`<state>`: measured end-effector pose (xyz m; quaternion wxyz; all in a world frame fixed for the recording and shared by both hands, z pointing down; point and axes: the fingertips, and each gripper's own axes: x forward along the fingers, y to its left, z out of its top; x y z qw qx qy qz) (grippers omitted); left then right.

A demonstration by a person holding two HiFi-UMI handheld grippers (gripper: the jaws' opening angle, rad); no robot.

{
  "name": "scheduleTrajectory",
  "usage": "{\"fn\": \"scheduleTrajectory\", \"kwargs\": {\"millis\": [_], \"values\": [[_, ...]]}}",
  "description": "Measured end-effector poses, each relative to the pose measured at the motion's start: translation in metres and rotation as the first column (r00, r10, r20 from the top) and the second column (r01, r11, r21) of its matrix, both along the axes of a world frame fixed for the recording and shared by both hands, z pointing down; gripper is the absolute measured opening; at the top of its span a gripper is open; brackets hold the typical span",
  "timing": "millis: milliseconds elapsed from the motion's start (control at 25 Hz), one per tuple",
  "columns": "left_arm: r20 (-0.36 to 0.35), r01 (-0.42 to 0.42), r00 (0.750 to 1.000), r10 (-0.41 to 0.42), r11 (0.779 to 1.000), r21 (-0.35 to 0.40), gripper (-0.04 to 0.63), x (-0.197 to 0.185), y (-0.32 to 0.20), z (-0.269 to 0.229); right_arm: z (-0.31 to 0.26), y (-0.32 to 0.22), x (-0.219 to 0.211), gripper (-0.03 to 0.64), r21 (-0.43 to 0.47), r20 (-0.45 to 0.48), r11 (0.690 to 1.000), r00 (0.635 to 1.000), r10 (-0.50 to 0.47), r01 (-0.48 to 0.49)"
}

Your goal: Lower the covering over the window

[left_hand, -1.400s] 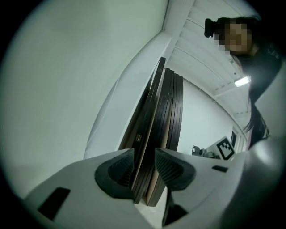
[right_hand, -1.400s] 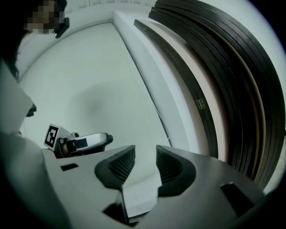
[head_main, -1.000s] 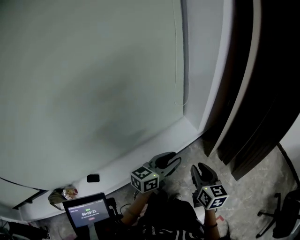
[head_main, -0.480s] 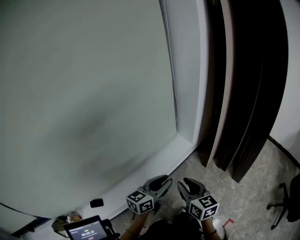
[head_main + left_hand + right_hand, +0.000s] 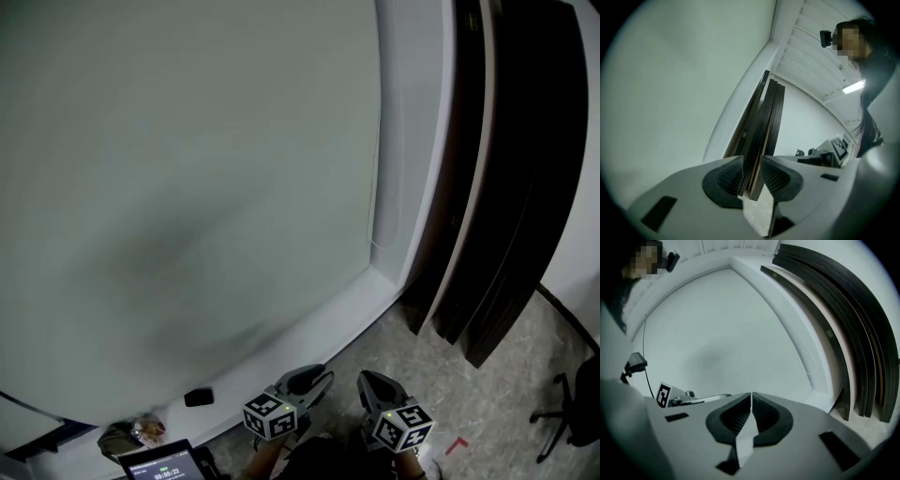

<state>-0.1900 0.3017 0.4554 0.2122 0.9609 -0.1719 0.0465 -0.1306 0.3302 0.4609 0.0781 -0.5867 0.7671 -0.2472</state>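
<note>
**Inspector:** State of the tongs?

**Assessor:** The left tongs (image 5: 314, 380) are apart and closing, with nothing between the pads. The dark panels (image 5: 506, 187) seen through the gap stand well beyond them. The right tongs (image 5: 373, 382) are closing with the pads together, and they hold nothing.

**Inspector:** Location of the covering?

**Assessor:** The blind (image 5: 187, 169) spreads across the whole window. Its lower edge appears to reach the sill (image 5: 319, 323), though that edge cannot be made out sharply. The cord (image 5: 376, 169) hangs along the blind's right edge, long axis vertical, and its loop ends just above the sill.

**Inspector:** Bearing from the tongs?

**Assessor:** In the head view the cord lies at twelve o'clock from the right tongs and at one o'clock from the left tongs. Both tongs are held low over the floor (image 5: 469, 394), well apart from the cord. In my judgement the right tongs are the nearer and would reach straight up to it.
</note>
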Motion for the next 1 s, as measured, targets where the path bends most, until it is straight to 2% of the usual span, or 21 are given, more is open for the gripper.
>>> {"fn": "scheduleTrajectory", "kwargs": {"millis": [320,680,1000], "values": [[-0.007,-0.005,1.000,0.005,1.000,0.000,0.107,-0.029,0.006,-0.003,-0.016,0.003,-0.022,0.011,0.025,-0.041,1.000,0.999,0.008,-0.007],[-0.009,-0.017,1.000,0.017,1.000,-0.010,0.106,-0.033,0.019,-0.005,-0.022,0.015,-0.029,0.011,0.032,-0.075,0.999,0.997,-0.004,0.006],[-0.012,0.022,1.000,-0.023,1.000,-0.019,0.107,-0.050,0.029,0.001,-0.030,0.030,-0.032,0.011,0.019,-0.088,1.000,0.996,-0.015,0.016]]}}
